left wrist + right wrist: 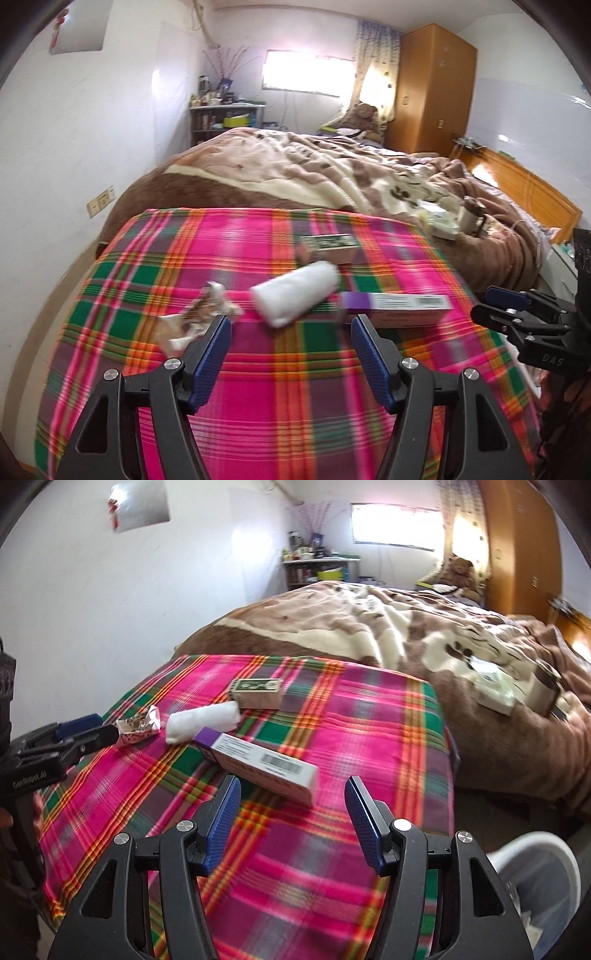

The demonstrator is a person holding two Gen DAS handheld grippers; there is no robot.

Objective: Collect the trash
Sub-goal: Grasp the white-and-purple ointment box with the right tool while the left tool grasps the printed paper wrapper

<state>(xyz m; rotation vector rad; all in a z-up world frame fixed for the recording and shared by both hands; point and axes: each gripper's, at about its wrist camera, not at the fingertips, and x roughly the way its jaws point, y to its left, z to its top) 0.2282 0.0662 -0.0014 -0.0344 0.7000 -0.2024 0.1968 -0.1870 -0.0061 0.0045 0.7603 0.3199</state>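
Trash, four pieces of it, lies on the pink, green and orange plaid blanket (295, 387) covering the near end of the bed.

From your left wrist: the crumpled brown-and-white paper wrapper (192, 321) sits just beyond the left gripper (291, 328), near its left pad. Right of it lie a white rolled wad of soft tissue (295, 291), a long purple-and-white cardboard carton (397, 304) and, farther off, a small green-printed cardboard box (328, 247). All look light; the wrapper and wad should crush easily, so pinch them across the middle. Your left fingers stand released, roughly half spread, holding nothing.

From your right wrist: the long carton (262, 766) lies just ahead of the right gripper (291, 794), angled away to the far left. It looks stiff but hollow, so take it across its narrow width near the middle. These fingers are likewise parted and bare. A white plastic bin (535, 871) stands at lower right, beside the bed.
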